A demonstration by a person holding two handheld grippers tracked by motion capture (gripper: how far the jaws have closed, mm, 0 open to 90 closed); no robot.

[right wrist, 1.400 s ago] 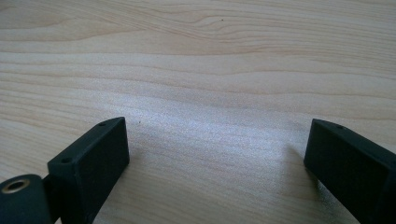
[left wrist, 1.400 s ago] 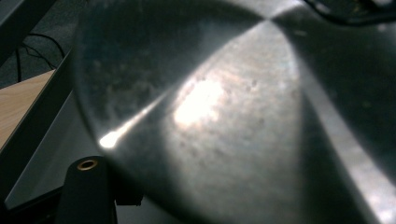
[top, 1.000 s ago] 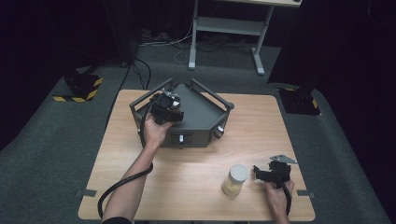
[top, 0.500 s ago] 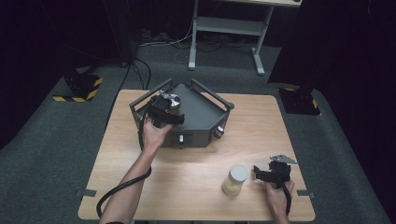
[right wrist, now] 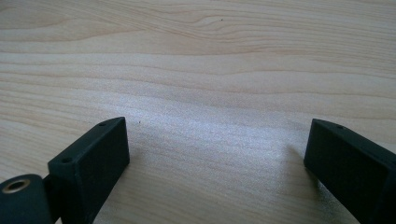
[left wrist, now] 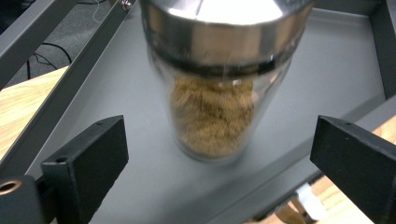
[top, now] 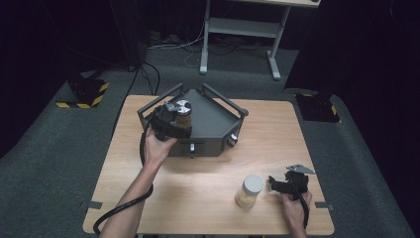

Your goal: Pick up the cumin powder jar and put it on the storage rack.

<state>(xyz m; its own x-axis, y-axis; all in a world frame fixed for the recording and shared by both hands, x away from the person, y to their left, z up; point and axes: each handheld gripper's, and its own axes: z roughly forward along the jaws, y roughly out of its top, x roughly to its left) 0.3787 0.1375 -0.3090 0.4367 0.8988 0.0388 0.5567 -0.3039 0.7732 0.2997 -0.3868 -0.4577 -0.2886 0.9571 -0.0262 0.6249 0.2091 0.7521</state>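
Note:
A glass jar of brown powder with a steel lid [left wrist: 212,93] stands upright on the grey tray [left wrist: 327,70]. My left gripper [left wrist: 219,140] is open, its jaws wide apart to either side of the jar's base and not touching it. From above, that jar [top: 183,108] is at the tray's [top: 215,121] left corner, with the left gripper [top: 174,125] just in front of it. A second jar with a white lid and pale contents [top: 249,192] stands on the wooden table [top: 198,188] near the front. My right gripper [top: 283,186] rests just right of it, open over bare wood [right wrist: 215,149].
The tray has raised rails [top: 223,99] and knobs [top: 231,142] on its front face. A cable [top: 121,208] trails from the left gripper off the table's front left. Beyond the table stand a white-framed bench [top: 240,29] and striped floor blocks [top: 81,96].
My left gripper has drawn back a little toward the near left, away from the steel-lidded jar. The right gripper and the white-lidded jar have not moved.

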